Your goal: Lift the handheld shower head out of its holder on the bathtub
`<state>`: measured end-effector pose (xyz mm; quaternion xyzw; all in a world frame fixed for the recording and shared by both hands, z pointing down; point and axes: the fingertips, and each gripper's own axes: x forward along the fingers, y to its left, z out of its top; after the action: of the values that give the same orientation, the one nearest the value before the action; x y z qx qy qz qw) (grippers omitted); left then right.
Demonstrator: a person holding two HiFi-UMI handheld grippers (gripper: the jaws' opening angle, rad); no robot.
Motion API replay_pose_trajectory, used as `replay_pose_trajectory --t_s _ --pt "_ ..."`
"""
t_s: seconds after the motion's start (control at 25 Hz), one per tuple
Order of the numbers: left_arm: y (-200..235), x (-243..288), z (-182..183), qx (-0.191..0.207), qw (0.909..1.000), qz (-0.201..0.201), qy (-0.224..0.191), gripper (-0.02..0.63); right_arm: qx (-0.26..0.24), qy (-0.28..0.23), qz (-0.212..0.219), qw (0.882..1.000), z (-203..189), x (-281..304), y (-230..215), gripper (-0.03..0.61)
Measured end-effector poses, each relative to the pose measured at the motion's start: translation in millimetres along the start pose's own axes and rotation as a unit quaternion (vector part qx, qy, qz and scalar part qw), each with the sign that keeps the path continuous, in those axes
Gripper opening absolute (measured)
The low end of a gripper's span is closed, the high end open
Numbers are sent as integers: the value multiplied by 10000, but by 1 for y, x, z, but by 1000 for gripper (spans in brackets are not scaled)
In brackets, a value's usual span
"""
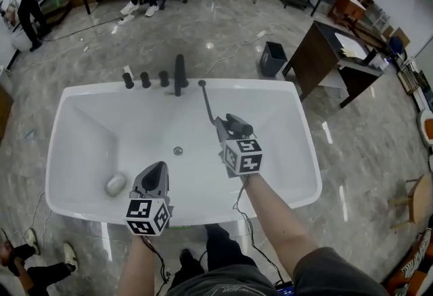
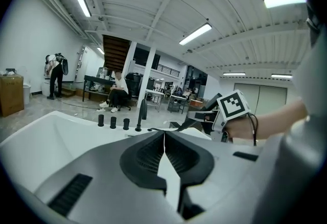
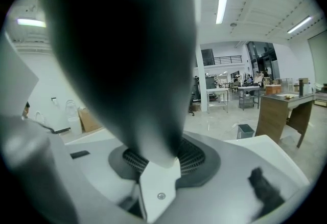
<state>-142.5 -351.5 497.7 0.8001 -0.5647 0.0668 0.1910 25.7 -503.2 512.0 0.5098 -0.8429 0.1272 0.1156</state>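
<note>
Bathtub: we see a white glossy rectangular bathtub (image 1: 304, 153) with rounded corners and a smooth sloping basin. It stands on a polished grey marbled floor (image 1: 365, 153).
Fittings: on the far rim stand three short black cylindrical knobs (image 1: 145, 80). Just beside them is a tall matte black spout (image 1: 178, 74).
Basin: a small round metal drain (image 1: 178, 151) sits in the middle. A grey rounded lump (image 1: 115, 184) lies near the left end, and we cannot tell what it is.
Shower head: the slim black handheld shower head (image 1: 238, 127) is up off the rim, over the right half of the tub. In the right gripper view it fills much of the frame as a dark, smooth, blurred column.
Hose: a thin black hose (image 1: 208, 102) runs from a small black fitting (image 1: 201, 83) on the far rim, just right of the spout, to the shower head.
Right gripper: the right gripper (image 1: 229, 124), in a grey moulded shell, has its jaws partly apart. Its dark ribbed pads press on the shower head from both sides.
Left gripper: the left gripper (image 1: 157, 167) hovers over the near left part of the basin. We see its jaws meeting with nothing between them, and it touches nothing.
</note>
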Motion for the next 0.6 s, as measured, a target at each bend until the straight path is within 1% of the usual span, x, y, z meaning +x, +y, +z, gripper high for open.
replay_pose_trajectory --t_s 0.32,0.48,0.6 --pt "-27 -110 -18 198 9981 -587 8 15 152 14 -197 9997 -30 -137 76 133" --pt "-38 -147 -37 175 9969 -758 80 15 317 36 -156 9994 -52 -194 104 133" --pt "-45 -168 -45 152 9964 -818 136 15 264 177 -31 9995 -65 -228 126 133"
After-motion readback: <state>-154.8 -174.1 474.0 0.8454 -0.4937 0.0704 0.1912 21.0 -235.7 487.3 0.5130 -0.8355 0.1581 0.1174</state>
